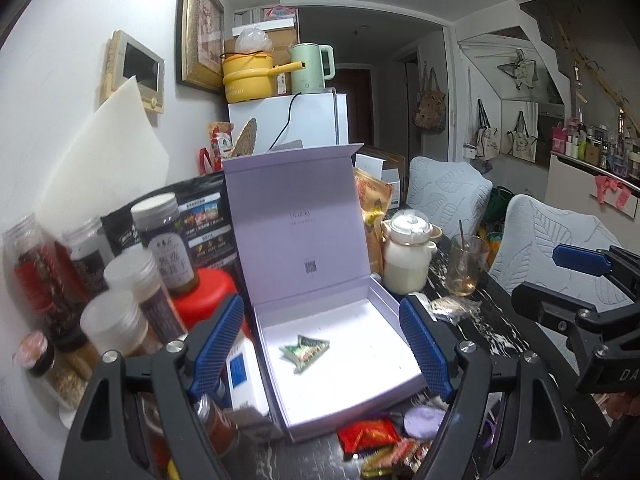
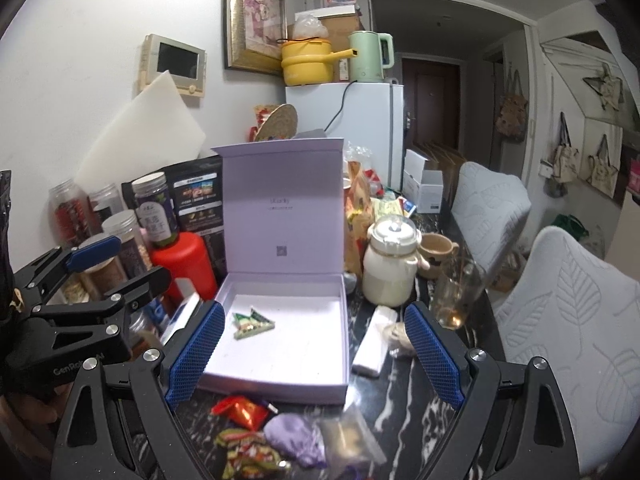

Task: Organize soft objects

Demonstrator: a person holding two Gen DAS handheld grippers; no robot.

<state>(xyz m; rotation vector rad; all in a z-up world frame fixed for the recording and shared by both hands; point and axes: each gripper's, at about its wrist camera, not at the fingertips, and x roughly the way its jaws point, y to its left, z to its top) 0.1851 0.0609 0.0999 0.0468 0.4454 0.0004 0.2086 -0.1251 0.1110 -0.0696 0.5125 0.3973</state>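
A green crinkled foil snack packet [image 2: 253,322] is laid flat in the open white cardboard box [image 2: 280,376], its long axis slanted. The left gripper [image 1: 320,344] and right gripper [image 2: 316,356] are held spread, empty.

One green packet [image 2: 253,322] lies flat in the open white box [image 2: 280,384] — red packets [image 2: 240,411], purple pouch [image 2: 294,440] heaped before it.

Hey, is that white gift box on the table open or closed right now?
Open. The box has its lid standing upright at the back, and one green snack packet lies inside.
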